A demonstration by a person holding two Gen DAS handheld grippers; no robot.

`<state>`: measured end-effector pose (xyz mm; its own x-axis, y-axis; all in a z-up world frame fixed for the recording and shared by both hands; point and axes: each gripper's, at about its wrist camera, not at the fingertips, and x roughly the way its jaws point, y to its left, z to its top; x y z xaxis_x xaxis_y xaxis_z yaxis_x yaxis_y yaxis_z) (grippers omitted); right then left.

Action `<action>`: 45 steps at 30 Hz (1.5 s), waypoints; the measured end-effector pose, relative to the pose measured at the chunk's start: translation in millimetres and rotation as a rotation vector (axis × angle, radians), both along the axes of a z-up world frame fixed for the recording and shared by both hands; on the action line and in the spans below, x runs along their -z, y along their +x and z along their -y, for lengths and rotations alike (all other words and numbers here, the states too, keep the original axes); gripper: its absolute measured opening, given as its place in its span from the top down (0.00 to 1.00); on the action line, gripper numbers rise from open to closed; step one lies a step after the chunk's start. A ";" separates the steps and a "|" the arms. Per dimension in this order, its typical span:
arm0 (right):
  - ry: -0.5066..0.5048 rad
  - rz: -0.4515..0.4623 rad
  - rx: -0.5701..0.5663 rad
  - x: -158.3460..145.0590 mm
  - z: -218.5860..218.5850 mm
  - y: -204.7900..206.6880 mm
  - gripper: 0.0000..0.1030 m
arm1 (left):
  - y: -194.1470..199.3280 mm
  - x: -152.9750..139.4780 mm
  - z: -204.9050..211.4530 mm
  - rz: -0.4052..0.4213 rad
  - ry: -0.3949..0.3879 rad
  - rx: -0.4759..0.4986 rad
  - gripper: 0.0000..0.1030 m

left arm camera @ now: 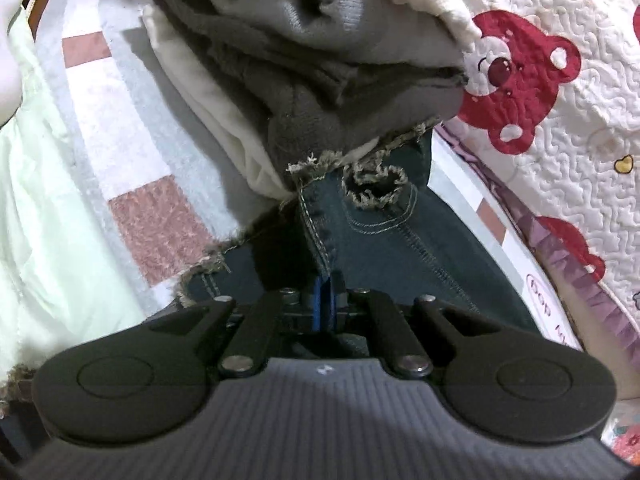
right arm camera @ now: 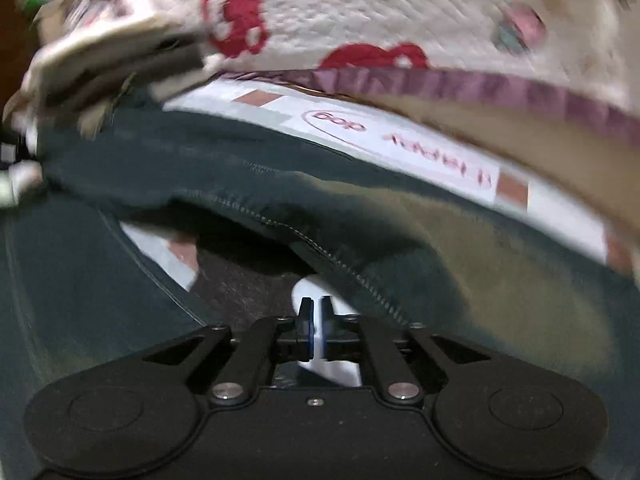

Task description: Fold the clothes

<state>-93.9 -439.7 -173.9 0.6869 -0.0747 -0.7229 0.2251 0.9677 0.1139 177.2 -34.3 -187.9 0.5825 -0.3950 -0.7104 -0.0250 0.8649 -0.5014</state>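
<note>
Jeans point(left arm camera: 384, 248) lie on a checked sheet point(left arm camera: 132, 128) on the bed. The left gripper point(left arm camera: 325, 300) is pinched tight on a fold of the jeans near a frayed hole. Past it sits a pile of folded clothes point(left arm camera: 304, 40), with a bear quilt point(left arm camera: 552, 100) to the right. The right gripper point(right arm camera: 316, 324) is nearly closed, but I cannot tell if it holds the jeans.
</note>
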 end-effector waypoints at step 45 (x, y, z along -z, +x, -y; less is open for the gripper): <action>0.299 0.089 0.845 30.7 387.8 -199.7 0.39 | -23.2 -36.2 99.3 0.108 0.197 0.287 0.58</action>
